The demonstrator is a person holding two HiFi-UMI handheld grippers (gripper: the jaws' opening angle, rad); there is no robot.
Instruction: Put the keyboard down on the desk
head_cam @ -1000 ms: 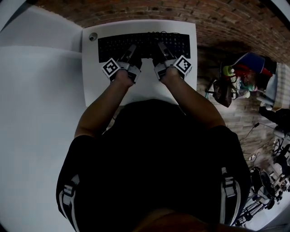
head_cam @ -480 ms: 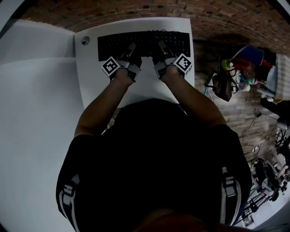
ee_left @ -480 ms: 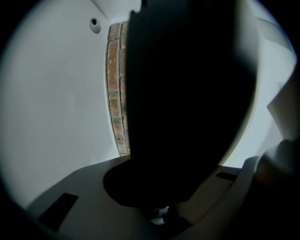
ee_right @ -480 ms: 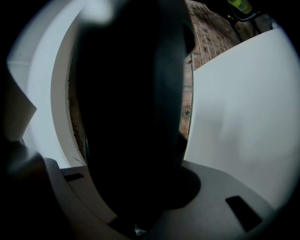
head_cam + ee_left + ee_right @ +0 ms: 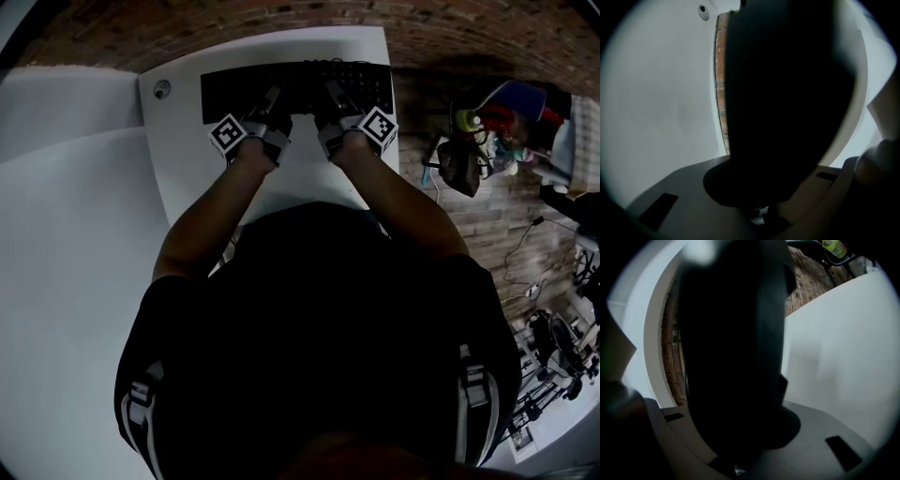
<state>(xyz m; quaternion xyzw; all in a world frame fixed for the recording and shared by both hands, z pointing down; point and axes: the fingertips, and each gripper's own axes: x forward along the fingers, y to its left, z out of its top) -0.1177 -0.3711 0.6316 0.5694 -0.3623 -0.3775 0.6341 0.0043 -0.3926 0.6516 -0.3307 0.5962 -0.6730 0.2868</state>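
Note:
A black keyboard (image 5: 300, 86) lies lengthwise over the far part of the white desk (image 5: 187, 159) in the head view. My left gripper (image 5: 270, 105) is shut on its near edge left of the middle. My right gripper (image 5: 333, 98) is shut on the same edge right of the middle. In the left gripper view the keyboard (image 5: 787, 93) fills the middle as a dark slab, with the desk (image 5: 661, 103) beside it and a strip of brick between them. The right gripper view shows the same dark slab (image 5: 731, 343) between the jaws. Whether the keyboard touches the desk I cannot tell.
A round grommet (image 5: 162, 89) sits in the desk's far left corner. A larger white surface (image 5: 66, 234) adjoins the desk on the left. Brick floor (image 5: 469, 37) runs beyond the desk, with a bag and coloured clutter (image 5: 487, 122) to the right.
The desk has drifted left in the head view while the keyboard and both grippers stay nearly where they were. Both grips are unchanged.

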